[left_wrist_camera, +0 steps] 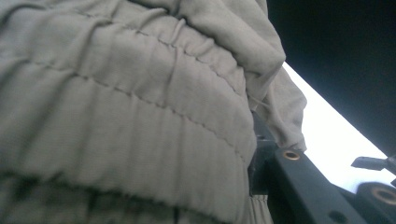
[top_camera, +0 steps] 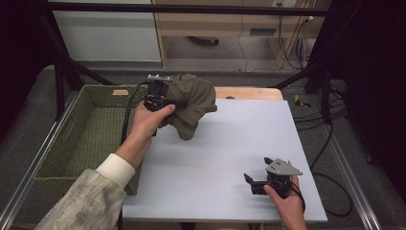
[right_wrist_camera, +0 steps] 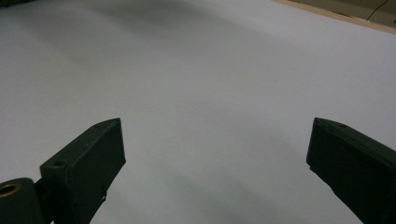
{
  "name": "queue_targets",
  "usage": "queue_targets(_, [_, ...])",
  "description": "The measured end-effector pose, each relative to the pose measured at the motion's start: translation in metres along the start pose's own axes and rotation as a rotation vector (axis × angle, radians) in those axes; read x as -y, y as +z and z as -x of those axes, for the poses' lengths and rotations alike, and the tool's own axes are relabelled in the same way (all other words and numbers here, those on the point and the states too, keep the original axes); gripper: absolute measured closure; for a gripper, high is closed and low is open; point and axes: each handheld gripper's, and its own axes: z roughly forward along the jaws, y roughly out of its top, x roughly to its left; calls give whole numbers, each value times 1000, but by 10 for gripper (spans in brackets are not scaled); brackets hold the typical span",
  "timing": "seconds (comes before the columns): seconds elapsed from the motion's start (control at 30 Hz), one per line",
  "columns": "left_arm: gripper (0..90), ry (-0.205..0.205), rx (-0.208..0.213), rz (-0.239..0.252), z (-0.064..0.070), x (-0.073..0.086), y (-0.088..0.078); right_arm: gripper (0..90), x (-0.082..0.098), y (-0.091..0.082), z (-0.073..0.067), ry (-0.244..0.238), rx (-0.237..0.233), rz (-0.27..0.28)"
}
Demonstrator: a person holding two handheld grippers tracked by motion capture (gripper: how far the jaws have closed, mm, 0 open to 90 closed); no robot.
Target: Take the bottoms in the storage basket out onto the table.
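An olive-green garment (top_camera: 192,102) hangs bunched above the back left corner of the white table top (top_camera: 239,139), its lowest fold close to the surface. My left gripper (top_camera: 171,102) is shut on it, the jaw tips buried in the cloth. In the left gripper view the ribbed, stitched fabric (left_wrist_camera: 121,116) presses against the camera, and one black jaw shows at the lower right. My right gripper (top_camera: 257,168) rests at the table's front right, open, with nothing between its fingers. In the right gripper view, bare white surface lies between the wide-set jaws of the right gripper (right_wrist_camera: 217,129).
A green woven basket (top_camera: 72,129) stands against the table's left side, right beside the held garment. A wooden edge (top_camera: 249,92) shows behind the white top. Cables (top_camera: 321,120) trail on the floor at the right. Black frame poles (top_camera: 60,76) rise at the back left.
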Motion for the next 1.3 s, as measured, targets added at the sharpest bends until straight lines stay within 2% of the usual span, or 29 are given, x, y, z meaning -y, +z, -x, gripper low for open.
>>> queue_targets(0.83, [740,7,24,-52,8,21,31,47,0,0,1,-6,0,-4])
queue_targets(1.3, [741,3,22,-51,8,34,37,47,0,0,1,-5,-1,-7])
